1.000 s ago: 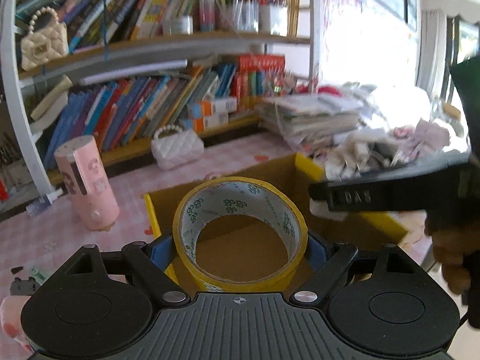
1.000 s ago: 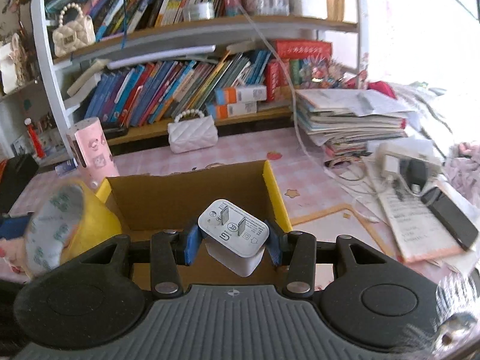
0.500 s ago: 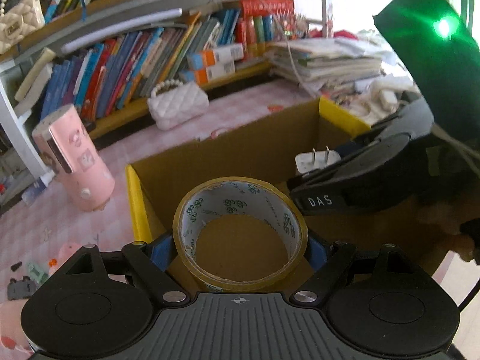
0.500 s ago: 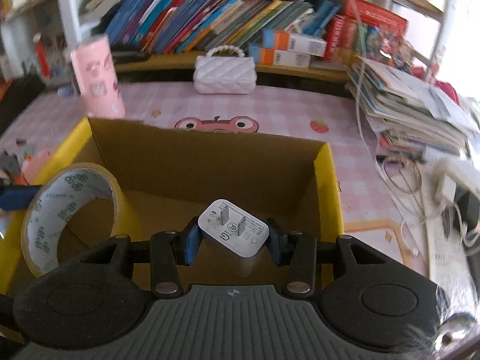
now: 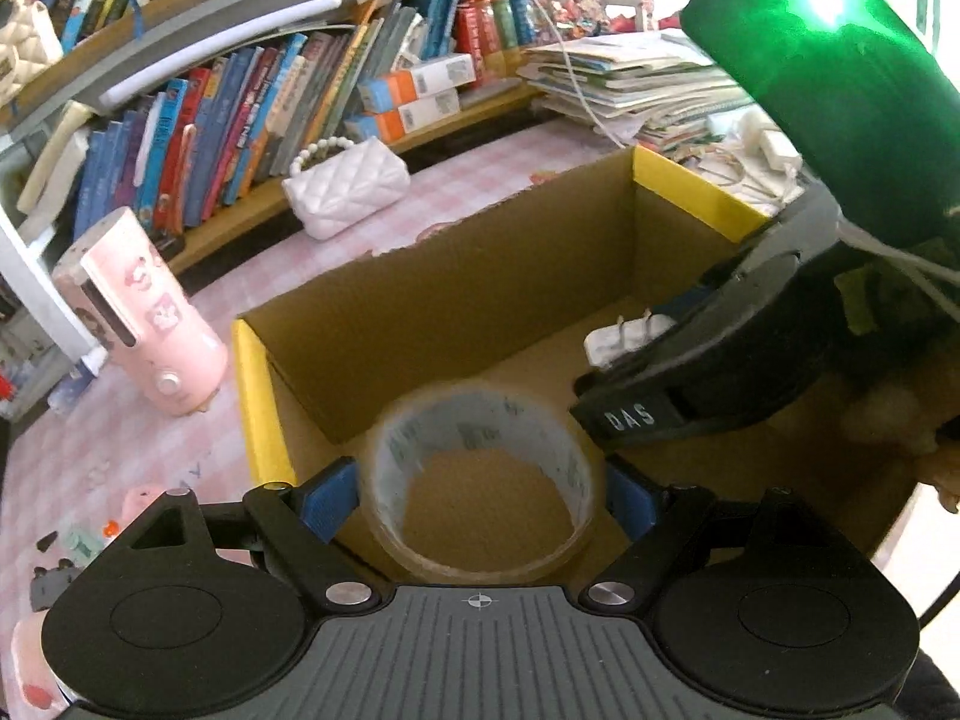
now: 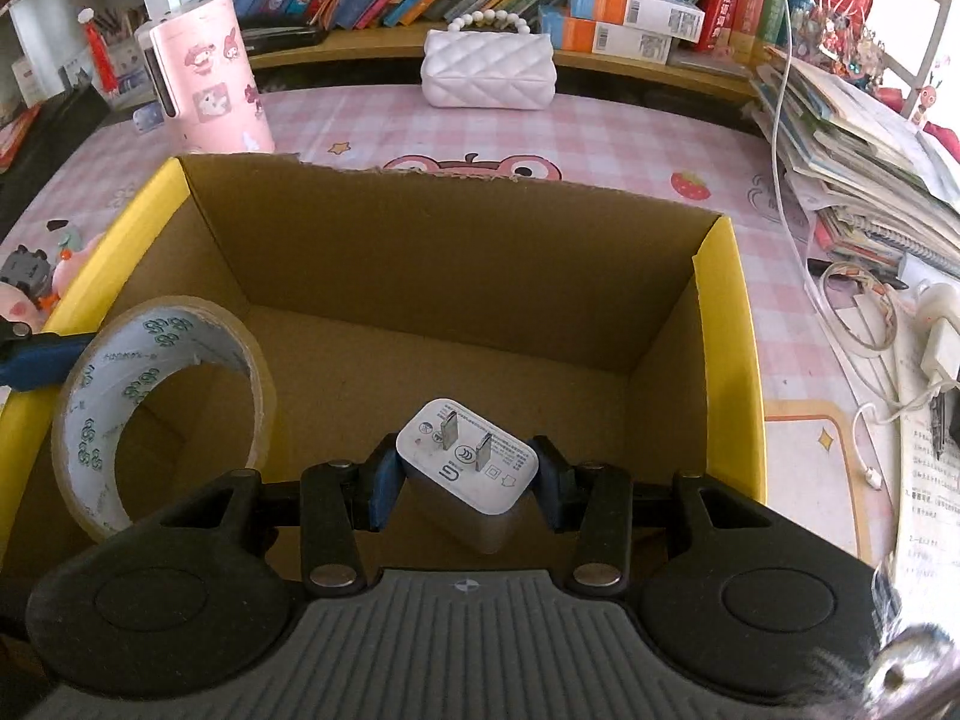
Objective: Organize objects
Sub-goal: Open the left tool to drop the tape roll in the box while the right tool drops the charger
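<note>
A cardboard box (image 6: 726,324) with yellow rims stands open on the pink checked table; it also shows in the left wrist view (image 5: 258,396). My left gripper (image 5: 480,495) is open; the tape roll (image 5: 480,462) between its fingers looks blurred and loose, inside the box's left end. The roll also shows in the right wrist view (image 6: 162,414). My right gripper (image 6: 465,480) is shut on a white plug charger (image 6: 465,462) and holds it inside the box above the floor. That charger (image 5: 618,339) and the right gripper show in the left wrist view.
A pink sticker-covered cylinder (image 6: 207,78) and a white quilted purse (image 6: 486,69) stand behind the box. Book shelves run along the back. A paper stack (image 6: 864,144), cables and a white adapter (image 6: 942,348) lie to the right. Small toys (image 6: 36,276) lie left of the box.
Both grippers have gone down into the box. My left gripper's fingers have opened off the tape roll, which now looks blurred. The right gripper still holds the charger.
</note>
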Motion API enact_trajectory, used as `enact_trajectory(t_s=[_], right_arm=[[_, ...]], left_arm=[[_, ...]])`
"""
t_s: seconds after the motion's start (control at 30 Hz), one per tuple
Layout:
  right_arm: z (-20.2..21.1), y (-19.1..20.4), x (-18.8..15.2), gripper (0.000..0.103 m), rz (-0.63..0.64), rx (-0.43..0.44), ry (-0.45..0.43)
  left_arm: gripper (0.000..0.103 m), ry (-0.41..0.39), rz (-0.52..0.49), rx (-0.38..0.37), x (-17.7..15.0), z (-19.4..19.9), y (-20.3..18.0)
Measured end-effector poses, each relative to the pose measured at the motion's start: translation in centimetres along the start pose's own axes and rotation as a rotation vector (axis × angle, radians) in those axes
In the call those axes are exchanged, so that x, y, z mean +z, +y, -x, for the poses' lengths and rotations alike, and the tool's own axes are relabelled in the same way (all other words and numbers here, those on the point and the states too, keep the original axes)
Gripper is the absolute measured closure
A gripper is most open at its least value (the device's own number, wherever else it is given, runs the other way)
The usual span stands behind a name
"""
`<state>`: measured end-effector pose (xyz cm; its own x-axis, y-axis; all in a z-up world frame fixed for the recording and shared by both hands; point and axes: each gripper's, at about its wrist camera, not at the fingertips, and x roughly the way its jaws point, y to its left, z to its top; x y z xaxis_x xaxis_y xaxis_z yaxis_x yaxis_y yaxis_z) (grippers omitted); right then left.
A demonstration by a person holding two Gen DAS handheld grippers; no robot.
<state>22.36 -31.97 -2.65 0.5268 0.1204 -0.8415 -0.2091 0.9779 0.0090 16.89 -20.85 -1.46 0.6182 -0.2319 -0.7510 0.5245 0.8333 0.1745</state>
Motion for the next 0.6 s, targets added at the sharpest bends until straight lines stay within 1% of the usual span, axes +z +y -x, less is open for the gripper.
enact_trajectory(t_s=[0.03,0.07,0.13,0.23,0.33,0.5,0.6], right_arm=[[0.2,0.1,0.0,0.060,0.005,-0.003,-0.015],[0.4,0.2,0.0,0.056,0.013,-0.007,-0.033],[0.9,0.5,-0.1,0.049,0.027,-0.007,-0.063],[2.0,0.8,-0.4,0.044,0.030,-0.029,-0.120],[3.7,0.7,-0.6,0.044,-0.015,-0.035,-0.175],[7.9,1.5,-1.6,0.043,-0.057,-0.063,-0.299],[10.7,1.9,-2.6,0.039,-0.093,-0.082,-0.371]], left_arm=[[0.011,-0.007,-0.002,0.009,0.0,0.1,-0.1],[0.009,-0.015,0.000,0.014,-0.1,0.2,-0.1],[0.009,-0.021,0.004,0.015,-0.2,0.6,-0.2],[0.009,-0.070,0.001,0.013,-0.4,2.1,-0.3],[0.009,-0.142,0.013,0.018,-0.7,4.0,-0.1],[0.009,-0.236,0.059,0.015,-1.4,7.2,0.7],[0.008,-0.287,0.068,0.010,-2.3,9.3,1.2]])
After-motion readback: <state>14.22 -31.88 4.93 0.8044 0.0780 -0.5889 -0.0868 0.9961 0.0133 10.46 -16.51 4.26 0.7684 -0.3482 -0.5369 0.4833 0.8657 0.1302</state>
